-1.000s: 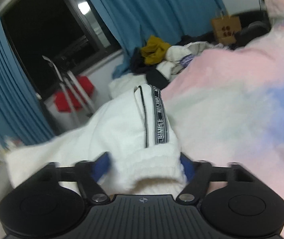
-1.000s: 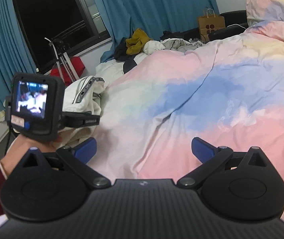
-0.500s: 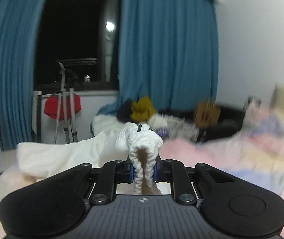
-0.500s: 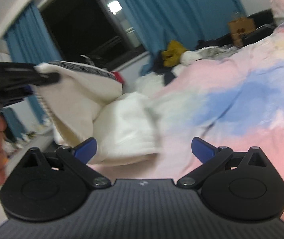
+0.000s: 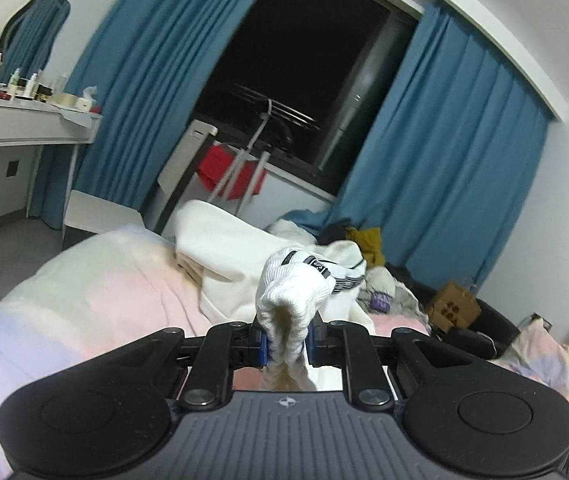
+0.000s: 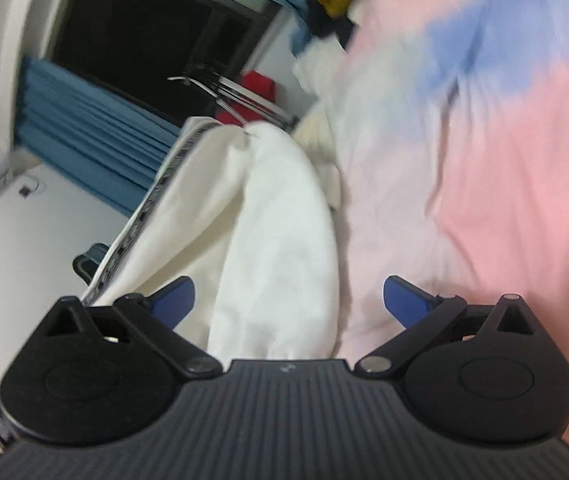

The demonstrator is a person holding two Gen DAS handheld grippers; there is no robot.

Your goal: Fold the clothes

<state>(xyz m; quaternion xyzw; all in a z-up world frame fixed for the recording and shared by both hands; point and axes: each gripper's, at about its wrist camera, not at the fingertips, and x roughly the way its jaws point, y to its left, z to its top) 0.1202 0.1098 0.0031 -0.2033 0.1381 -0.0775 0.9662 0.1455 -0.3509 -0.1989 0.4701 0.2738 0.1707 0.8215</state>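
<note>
A white garment point(image 5: 240, 256) with a black-and-grey printed stripe trails across the pastel bed. Its ribbed white cuff point(image 5: 290, 304) is pinched between the blue pads of my left gripper point(image 5: 286, 346), which is shut on it and holds it lifted off the bed. In the right wrist view the same garment point(image 6: 280, 240) hangs stretched out, its striped edge point(image 6: 140, 220) on the left. My right gripper point(image 6: 288, 300) stands open, and the cloth passes between its wide-apart blue fingers point(image 6: 174, 294) without being pinched.
The bed cover point(image 6: 484, 160) is pink, blue and cream. A heap of clothes point(image 5: 364, 240) lies at the bed's far end, beside a cardboard bag point(image 5: 454, 308). A white dressing table point(image 5: 12, 124) with bottles stands left, a red bag point(image 5: 228, 172) under the dark window.
My left gripper closed on the ribbed cuff and carried it up and sideways, rolling as it went. My right gripper rolled, and the lifted garment now hangs between its open fingers.
</note>
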